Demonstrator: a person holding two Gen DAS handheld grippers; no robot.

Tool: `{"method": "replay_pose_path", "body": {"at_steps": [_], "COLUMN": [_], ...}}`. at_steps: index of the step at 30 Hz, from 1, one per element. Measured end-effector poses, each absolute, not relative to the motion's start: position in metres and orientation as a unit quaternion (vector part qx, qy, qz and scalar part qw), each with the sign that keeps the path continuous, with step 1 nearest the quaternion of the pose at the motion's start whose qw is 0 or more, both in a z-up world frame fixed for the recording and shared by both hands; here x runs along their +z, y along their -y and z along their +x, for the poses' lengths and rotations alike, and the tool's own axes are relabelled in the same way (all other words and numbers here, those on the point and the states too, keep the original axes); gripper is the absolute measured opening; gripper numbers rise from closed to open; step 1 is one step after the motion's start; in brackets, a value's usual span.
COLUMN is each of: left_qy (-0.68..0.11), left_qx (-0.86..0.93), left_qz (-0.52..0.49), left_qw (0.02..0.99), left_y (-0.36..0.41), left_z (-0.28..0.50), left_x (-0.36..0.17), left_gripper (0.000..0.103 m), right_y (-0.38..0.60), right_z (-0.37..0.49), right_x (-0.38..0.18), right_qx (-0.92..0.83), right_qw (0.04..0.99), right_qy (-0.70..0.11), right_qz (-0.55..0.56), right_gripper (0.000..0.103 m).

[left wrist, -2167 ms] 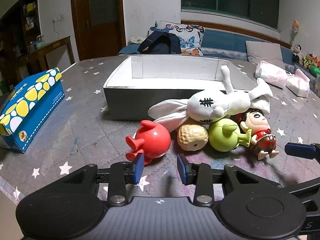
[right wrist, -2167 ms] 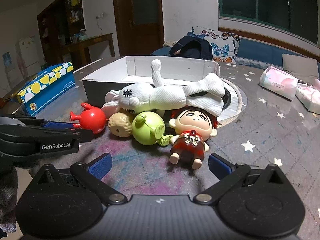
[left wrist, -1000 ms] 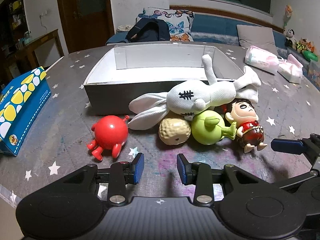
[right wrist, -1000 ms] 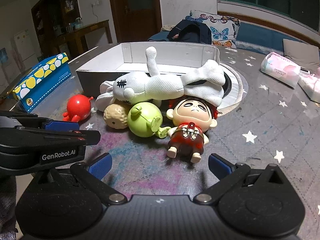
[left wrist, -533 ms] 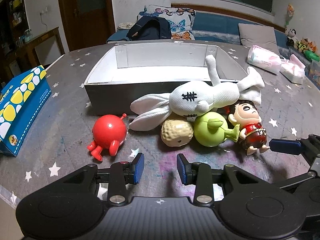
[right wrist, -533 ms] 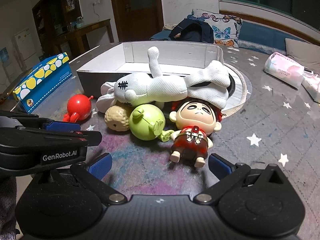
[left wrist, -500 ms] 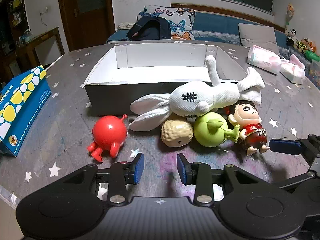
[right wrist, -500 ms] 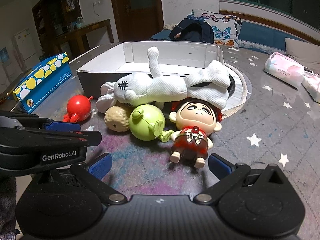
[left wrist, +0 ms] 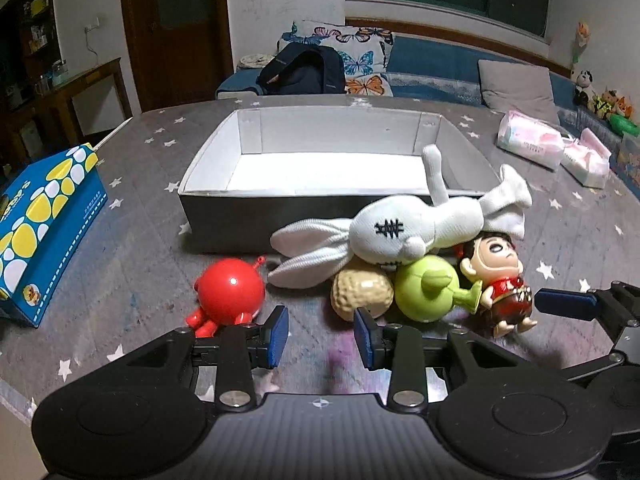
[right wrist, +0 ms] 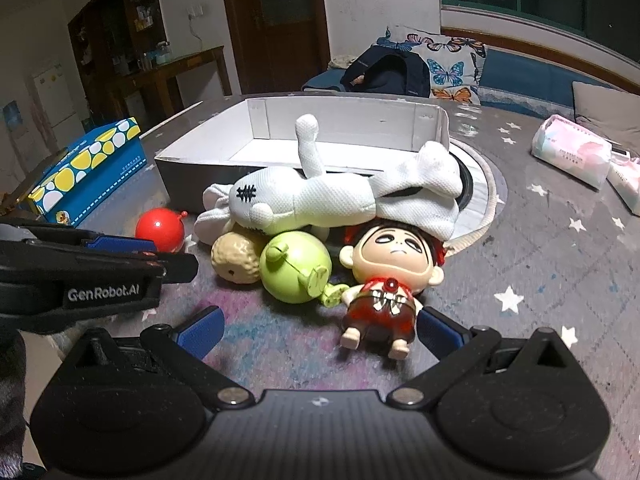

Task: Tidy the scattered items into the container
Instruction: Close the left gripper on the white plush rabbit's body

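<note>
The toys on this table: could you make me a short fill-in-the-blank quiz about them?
1. The white box holds ____ toys.
2. The plush rabbit lies on top of the peanut toy and the ____ ball toy.
3. The right claw is open in front of the ____.

Missing words: no; green; doll

The only lettering I can read is "GenRobot.AI", printed in white on the black side of the left claw (right wrist: 120, 248) as my right wrist camera sees it. The blue and yellow tissue box (left wrist: 44, 216) carries small print on its side, but it is too blurred for me to read.
</note>
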State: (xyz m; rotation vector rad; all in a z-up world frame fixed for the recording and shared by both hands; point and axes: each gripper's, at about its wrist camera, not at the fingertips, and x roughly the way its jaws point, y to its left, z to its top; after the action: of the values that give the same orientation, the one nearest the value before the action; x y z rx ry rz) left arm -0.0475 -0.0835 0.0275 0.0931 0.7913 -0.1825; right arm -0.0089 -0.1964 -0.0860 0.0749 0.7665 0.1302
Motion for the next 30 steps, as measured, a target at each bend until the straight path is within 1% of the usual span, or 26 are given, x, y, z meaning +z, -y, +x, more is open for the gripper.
{"method": "replay_pose_path", "body": {"at_steps": [13,16,19,22,30], "left_qy": [-0.363,-0.351,-0.339,-0.334,-0.321], "left_qx": [-0.125,-0.142,-0.169,-0.185,-0.215], "left_qz": [0.015,0.009,0.011,0.002,-0.002], "left_qw": [0.923,0.925,0.925,0.924,0.922], "left_y": [0.070,0.068,0.068,0.063,0.054], "left_z": [-0.035,-0.030,-0.025,-0.019,-0.009], "left_x": [0.051,0.056,0.060,0.061,0.058], "left_gripper": [0.038,0.038,0.038,0.038,0.038], "right_y": [0.209,0.215,0.219,0.223,0.236], "right_z": [-0.003,0.001,0.007,0.015,0.030], "right_x": [-0.069,-0.061,-0.056,-0.054,-0.057], "right_qx": [0.066,0.070,0.074,0.077,0.069], "right_qw": [0.936,0.941,0.943,0.945,0.942], "right_qy": [-0.342,-0.328,-0.318,-0.312,-0.317], "right_qz": [0.042,0.051,0.057,0.062,0.082], "right_gripper": [0.102,0.097,0.097,0.095,0.092]}}
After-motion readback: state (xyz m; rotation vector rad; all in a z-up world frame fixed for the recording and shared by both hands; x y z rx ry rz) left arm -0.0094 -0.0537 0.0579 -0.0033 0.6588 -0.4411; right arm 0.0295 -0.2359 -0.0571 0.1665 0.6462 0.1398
